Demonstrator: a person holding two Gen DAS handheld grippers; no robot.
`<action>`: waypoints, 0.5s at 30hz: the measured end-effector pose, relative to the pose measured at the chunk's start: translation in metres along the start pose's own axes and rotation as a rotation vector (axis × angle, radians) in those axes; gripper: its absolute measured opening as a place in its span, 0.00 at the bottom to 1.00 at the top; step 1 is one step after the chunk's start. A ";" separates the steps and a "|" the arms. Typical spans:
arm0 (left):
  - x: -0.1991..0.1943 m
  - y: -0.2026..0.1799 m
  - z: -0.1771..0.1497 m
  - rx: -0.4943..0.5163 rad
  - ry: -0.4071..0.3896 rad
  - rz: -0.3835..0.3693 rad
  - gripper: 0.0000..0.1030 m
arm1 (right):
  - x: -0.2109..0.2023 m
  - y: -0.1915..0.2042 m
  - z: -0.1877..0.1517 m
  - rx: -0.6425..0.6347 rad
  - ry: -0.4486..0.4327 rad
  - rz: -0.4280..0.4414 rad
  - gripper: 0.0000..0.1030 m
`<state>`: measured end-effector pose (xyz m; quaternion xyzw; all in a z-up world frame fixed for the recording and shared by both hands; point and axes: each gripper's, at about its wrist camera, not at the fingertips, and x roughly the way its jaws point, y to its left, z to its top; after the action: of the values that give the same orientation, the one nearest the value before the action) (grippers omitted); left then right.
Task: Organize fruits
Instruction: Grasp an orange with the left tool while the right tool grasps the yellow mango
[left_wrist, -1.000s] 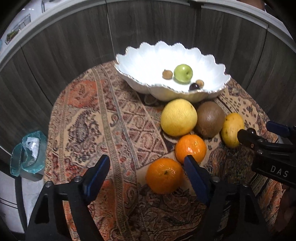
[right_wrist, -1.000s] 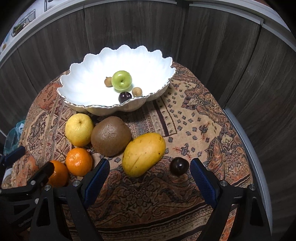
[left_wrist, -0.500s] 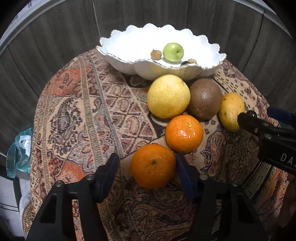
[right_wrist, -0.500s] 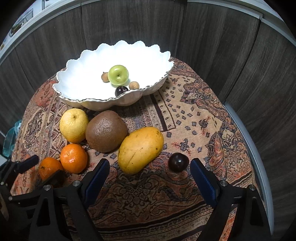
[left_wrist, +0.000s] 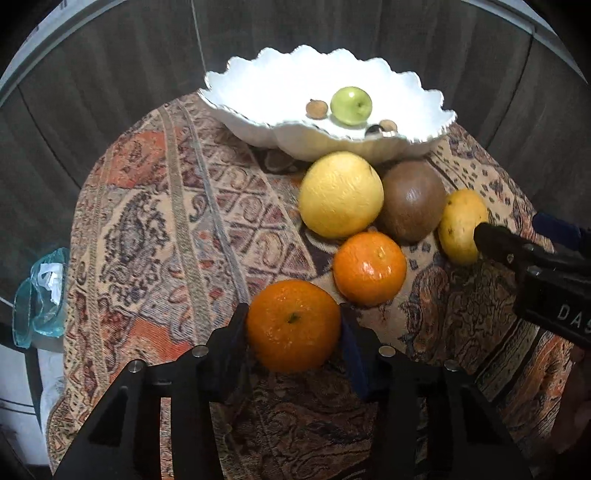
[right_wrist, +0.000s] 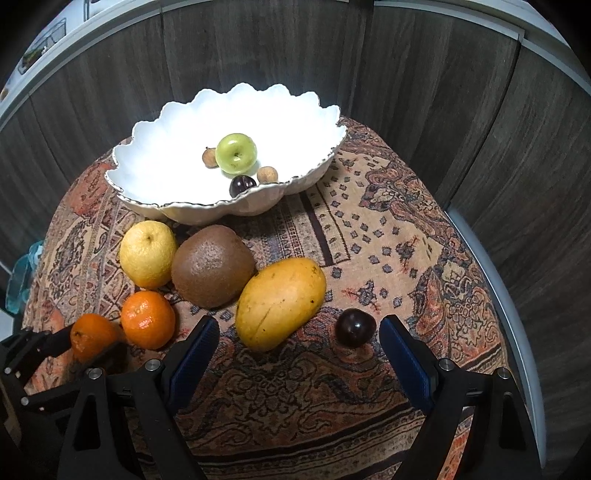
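Note:
My left gripper (left_wrist: 291, 326) is closing around the nearest orange (left_wrist: 293, 325), and both blue pads touch its sides. The orange rests on the cloth. A second orange (left_wrist: 369, 264), a yellow citrus (left_wrist: 340, 194), a brown fruit (left_wrist: 412, 201) and a mango (right_wrist: 280, 302) lie in front of the white scalloped bowl (left_wrist: 236, 118). A green apple (left_wrist: 351, 105) sits in the bowl. My right gripper (right_wrist: 299, 332) stands open and low over the cloth. The mango's near end and a dark plum (right_wrist: 355, 328) lie between its fingers, untouched.
A patterned cloth (left_wrist: 155, 229) covers the round table, with dark wood panels close behind. The bowl also holds two small brown fruits and a dark plum (right_wrist: 242, 184). A teal plastic bag (left_wrist: 37, 295) hangs beyond the table's left edge.
My left gripper moved forward around the nearest orange, and its jaws narrowed from wide apart to touching the fruit's sides. The right gripper stayed where it was, open.

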<state>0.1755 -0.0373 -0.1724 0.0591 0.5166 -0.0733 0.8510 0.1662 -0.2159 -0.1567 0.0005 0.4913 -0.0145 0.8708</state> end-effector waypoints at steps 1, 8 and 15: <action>-0.002 0.001 0.002 -0.005 -0.006 0.004 0.45 | 0.000 0.000 0.001 -0.001 0.000 0.001 0.87; -0.007 0.007 0.017 -0.037 -0.027 0.021 0.45 | 0.015 0.005 0.012 -0.042 0.051 0.015 0.86; -0.005 0.007 0.022 -0.050 -0.025 0.020 0.45 | 0.041 0.011 0.019 -0.127 0.137 0.029 0.82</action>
<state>0.1939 -0.0342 -0.1570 0.0418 0.5071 -0.0526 0.8592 0.2038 -0.2062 -0.1825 -0.0467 0.5497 0.0293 0.8336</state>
